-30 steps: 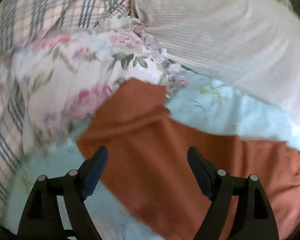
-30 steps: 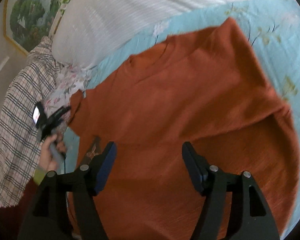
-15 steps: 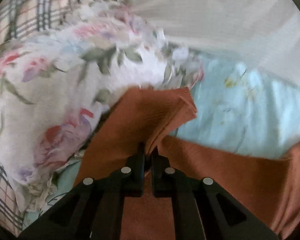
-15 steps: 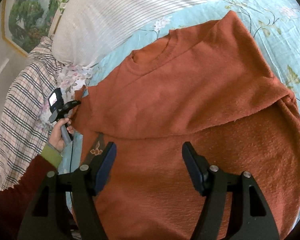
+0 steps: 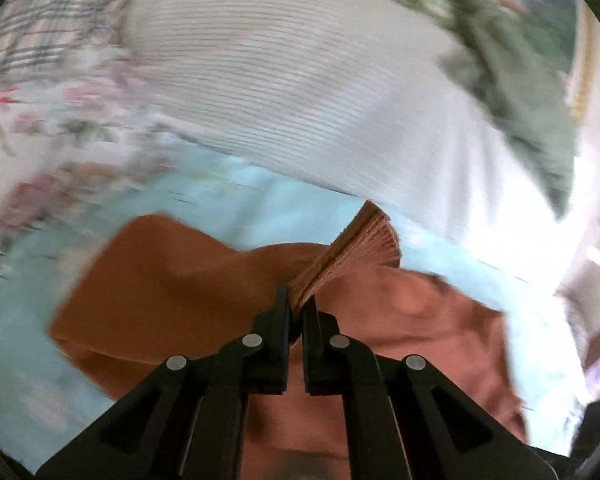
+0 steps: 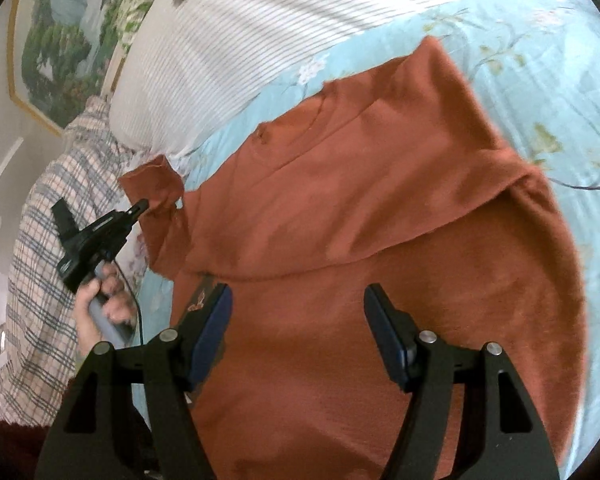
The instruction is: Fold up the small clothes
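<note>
A bed covered by a light blue floral sheet (image 6: pixel 540 92) carries a rust-orange sweater (image 6: pixel 380 240) spread across it. At the sheet's far edge lie a white striped pillow (image 6: pixel 268 40), a plaid blanket (image 6: pixel 40 280) and a floral cloth (image 5: pixel 40 128).

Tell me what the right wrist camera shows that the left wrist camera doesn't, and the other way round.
Only the right wrist view shows the person's hand holding the left gripper, the whole sweater spread out, the framed picture and the open right gripper. Only the left wrist view shows, close up, the ribbed cuff pinched in the shut jaws. Both show the sweater, the blue floral sheet, the striped pillow and the plaid fabric.
</note>
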`<state>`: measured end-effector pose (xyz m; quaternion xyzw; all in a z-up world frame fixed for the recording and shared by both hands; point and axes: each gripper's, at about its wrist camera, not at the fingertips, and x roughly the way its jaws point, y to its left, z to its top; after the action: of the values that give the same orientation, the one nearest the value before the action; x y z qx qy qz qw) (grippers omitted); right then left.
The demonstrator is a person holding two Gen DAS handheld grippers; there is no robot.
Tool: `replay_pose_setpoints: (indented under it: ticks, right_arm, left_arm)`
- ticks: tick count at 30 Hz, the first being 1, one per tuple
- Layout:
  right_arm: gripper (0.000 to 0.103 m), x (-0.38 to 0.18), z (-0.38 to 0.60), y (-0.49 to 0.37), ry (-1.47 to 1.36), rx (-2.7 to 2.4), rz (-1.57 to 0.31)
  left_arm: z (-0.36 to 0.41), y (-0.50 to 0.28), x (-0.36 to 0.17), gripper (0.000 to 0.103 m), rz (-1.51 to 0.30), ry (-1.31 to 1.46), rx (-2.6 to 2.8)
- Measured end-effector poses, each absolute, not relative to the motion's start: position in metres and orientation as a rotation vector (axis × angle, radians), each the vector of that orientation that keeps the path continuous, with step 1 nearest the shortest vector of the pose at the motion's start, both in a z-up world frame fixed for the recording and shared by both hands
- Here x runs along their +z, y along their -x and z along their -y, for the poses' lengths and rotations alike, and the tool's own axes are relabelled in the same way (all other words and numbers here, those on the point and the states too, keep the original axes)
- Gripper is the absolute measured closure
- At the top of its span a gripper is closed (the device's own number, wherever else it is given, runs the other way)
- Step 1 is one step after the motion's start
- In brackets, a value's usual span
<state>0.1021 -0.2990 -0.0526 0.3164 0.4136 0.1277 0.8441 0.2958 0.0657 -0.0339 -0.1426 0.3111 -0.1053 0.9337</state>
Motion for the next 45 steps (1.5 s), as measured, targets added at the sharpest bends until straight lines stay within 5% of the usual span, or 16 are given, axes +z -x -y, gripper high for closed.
replay_pose_setpoints:
  ticks: [9,16,19,23,30,40,41,42,44,45]
  right_arm:
    - [0.034,-0.058,0.333,-0.089,-0.717,0.199,-0.851]
    - [0.034,-0.056,0.339,-0.09,-0.723,0.178,-0.84]
    - [0.034,-0.056,0.337,-0.097,-0.731,0.174,-0.842]
    - [0.034,-0.058,0.33,-0.112,-0.755,0.176,-0.852]
    - [0.033,-0.064,0.312,-0.155,-0.736,0.175,-0.874]
    - [0.034,-0.096,0.299,-0.213,-0.715,0.125,-0.949]
    - [0.043,-0.096,0.297,-0.218,-0.709,0.123,-0.948]
    - [0.065,-0.097,0.295,-0.224,-0.711,0.125,-0.949]
    - [0.093,-0.095,0.293,-0.231,-0.735,0.158,-0.942]
    - [0.093,-0.09,0.292,-0.232,-0.74,0.177,-0.92]
  left_arm:
    - [0.109,-0.269,-0.082,0.1,-0.719,0.166,-0.467]
    - [0.148,-0.287,-0.139,0.099,-0.857,0.118,-0.473]
    - [0.135,-0.291,-0.144,0.092,-0.881,0.141,-0.483]
    - [0.121,-0.273,-0.134,0.049,-0.869,0.136,-0.465]
    - [0.042,-0.222,-0.105,0.036,-0.76,0.151,-0.282]
    - [-0.12,-0.205,-0.136,0.037,-0.791,0.231,0.11]
    - [-0.125,-0.208,-0.139,0.037,-0.802,0.249,0.109]
    - [-0.129,-0.214,-0.142,0.037,-0.817,0.263,0.106]
    - [-0.129,-0.223,-0.147,0.037,-0.83,0.265,0.089]
    - [-0.126,-0.227,-0.148,0.037,-0.835,0.257,0.083]
